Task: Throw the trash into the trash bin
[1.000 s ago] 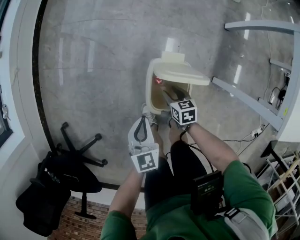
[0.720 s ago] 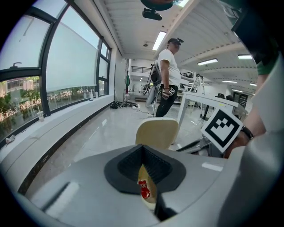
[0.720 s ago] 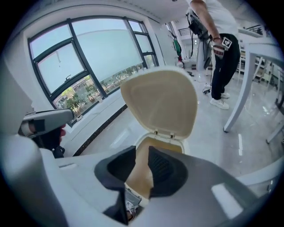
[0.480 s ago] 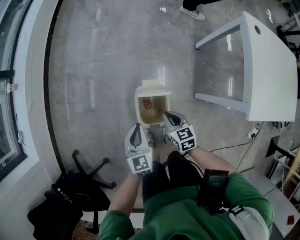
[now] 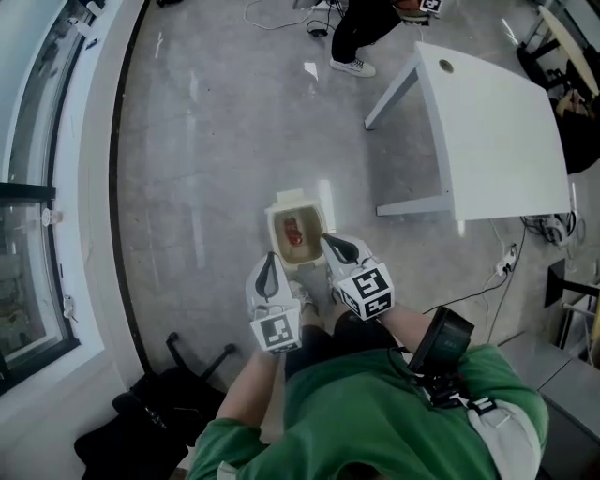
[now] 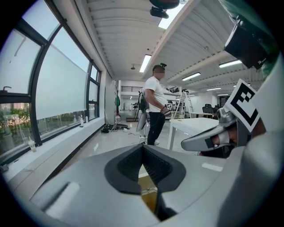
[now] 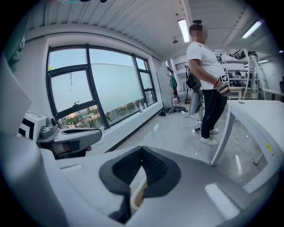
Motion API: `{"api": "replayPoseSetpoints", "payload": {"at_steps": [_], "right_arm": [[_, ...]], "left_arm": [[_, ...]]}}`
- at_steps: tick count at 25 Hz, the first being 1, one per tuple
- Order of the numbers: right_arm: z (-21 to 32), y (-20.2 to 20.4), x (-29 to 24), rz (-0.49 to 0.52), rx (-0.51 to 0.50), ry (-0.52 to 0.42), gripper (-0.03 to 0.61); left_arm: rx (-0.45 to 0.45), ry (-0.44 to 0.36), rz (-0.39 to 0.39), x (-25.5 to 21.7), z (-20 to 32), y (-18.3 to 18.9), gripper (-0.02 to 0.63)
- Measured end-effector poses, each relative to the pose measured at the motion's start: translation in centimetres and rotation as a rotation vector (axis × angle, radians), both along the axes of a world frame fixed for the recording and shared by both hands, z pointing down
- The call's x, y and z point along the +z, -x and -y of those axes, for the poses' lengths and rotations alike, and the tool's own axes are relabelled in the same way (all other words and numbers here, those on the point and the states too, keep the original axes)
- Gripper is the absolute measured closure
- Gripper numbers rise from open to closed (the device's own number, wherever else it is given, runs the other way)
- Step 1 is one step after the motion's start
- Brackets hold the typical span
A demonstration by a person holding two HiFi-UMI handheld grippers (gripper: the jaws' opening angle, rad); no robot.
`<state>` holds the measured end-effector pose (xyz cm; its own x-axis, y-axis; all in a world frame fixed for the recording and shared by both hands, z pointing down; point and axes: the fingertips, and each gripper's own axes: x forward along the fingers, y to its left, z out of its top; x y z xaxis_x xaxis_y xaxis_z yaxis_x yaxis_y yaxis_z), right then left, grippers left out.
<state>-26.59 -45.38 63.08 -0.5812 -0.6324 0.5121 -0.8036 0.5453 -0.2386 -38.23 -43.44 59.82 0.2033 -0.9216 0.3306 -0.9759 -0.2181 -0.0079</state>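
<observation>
A cream trash bin (image 5: 277, 214) stands open on the grey floor, and a red piece of trash (image 5: 292, 229) lies inside it. Both grippers hang high above its near side. My left gripper (image 5: 270, 266) is shut with nothing in it, and in the left gripper view its jaws (image 6: 143, 146) meet at the tips over the bin (image 6: 150, 197). My right gripper (image 5: 331, 246) has just been closing and is now shut on nothing. The right gripper view shows its jaws (image 7: 142, 149) touching above the bin's rim (image 7: 138, 191).
A white table (image 5: 497, 131) stands to the right of the bin, with a person (image 5: 367, 26) beyond it. A black office chair (image 5: 155, 412) sits at the lower left beside the window wall (image 5: 56, 187). A cable (image 5: 473, 289) runs over the floor at right.
Both grippers have risen well above the bin, which now looks smaller. The right gripper has left the bin's mouth. The table and a standing person have come into view.
</observation>
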Motion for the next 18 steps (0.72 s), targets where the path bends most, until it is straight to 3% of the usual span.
{"api": "replayPoseSetpoints", "payload": {"at_steps": [9,18], "right_arm": [[-1.3,-0.1,-12.2,0.085,0.006,-0.186,0.575],[-2.3,-0.4,-18.7,0.108,0.016,-0.318,0.575]], "left_arm": [[0.062,-0.155,-0.011,-11.3,-1.0,-2.2,0.609],[0.077,-0.27,-0.007,-17.3,-2.2,-2.9,0.609]]}}
